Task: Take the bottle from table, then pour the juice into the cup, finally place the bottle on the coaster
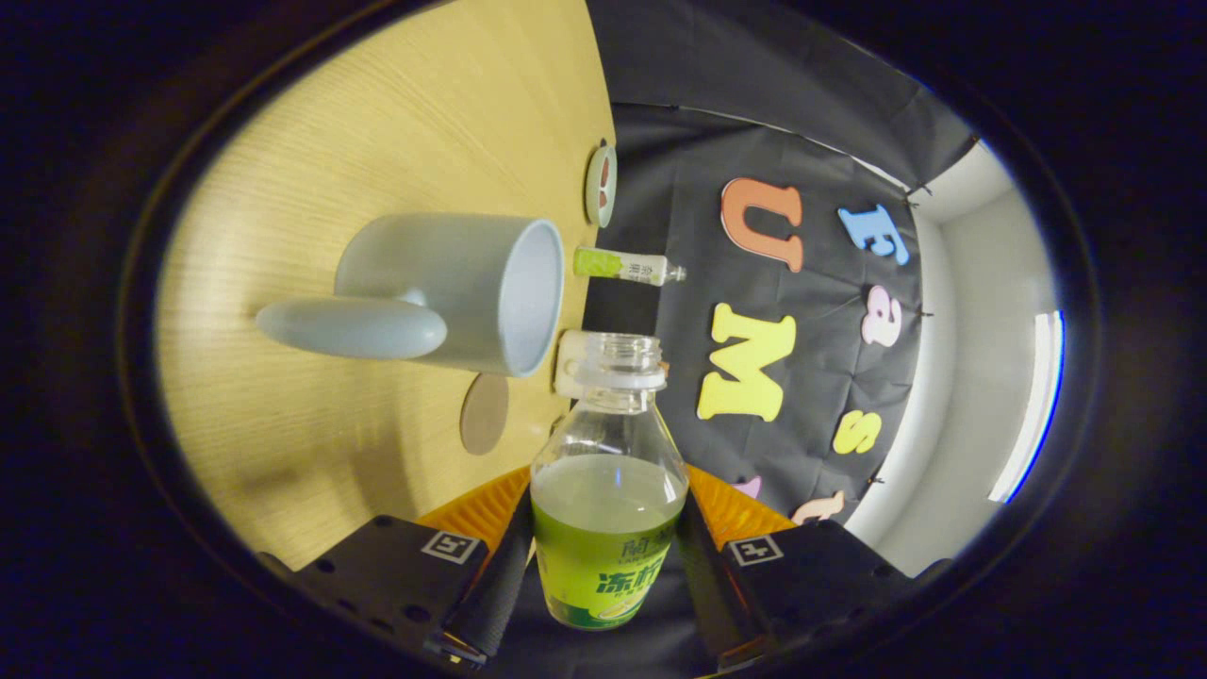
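Bottle, uncapped and part full of green juice, sits pinched between both fingers of the gripper, mouth just beside the rim of the cup. Risk: the neck is not over the opening, so further tipping would spill onto the table. Gripper is rolled sideways, pouring attitude. The brown disc beyond the cup is probably the coaster.

The bottle sits between my claw fingers, both pressing its sides, mouth pointing ahead. Just beyond its mouth the cup stands on the worktop, the coaster beside it, a second bottle and a small dish farther off.
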The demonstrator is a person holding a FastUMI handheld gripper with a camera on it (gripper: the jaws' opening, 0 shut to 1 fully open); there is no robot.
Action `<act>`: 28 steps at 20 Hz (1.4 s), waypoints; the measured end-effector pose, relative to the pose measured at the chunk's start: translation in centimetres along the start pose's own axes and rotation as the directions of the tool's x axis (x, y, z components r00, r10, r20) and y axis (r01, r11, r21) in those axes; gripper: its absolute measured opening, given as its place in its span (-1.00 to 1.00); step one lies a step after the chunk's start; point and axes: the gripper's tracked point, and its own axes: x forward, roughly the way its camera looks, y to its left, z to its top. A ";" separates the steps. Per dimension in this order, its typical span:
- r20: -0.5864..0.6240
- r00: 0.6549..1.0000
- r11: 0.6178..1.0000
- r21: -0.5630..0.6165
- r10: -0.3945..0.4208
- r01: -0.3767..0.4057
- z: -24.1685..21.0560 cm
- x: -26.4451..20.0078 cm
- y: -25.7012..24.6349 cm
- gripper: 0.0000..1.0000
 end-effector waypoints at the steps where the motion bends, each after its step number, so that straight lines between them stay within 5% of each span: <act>1: 0.000 1.000 1.000 -0.008 -0.004 0.004 0.1 0.1 -0.2 0.62; 28: 0.065 0.971 0.917 -0.318 -0.230 0.239 0.8 -0.8 -5.9 0.61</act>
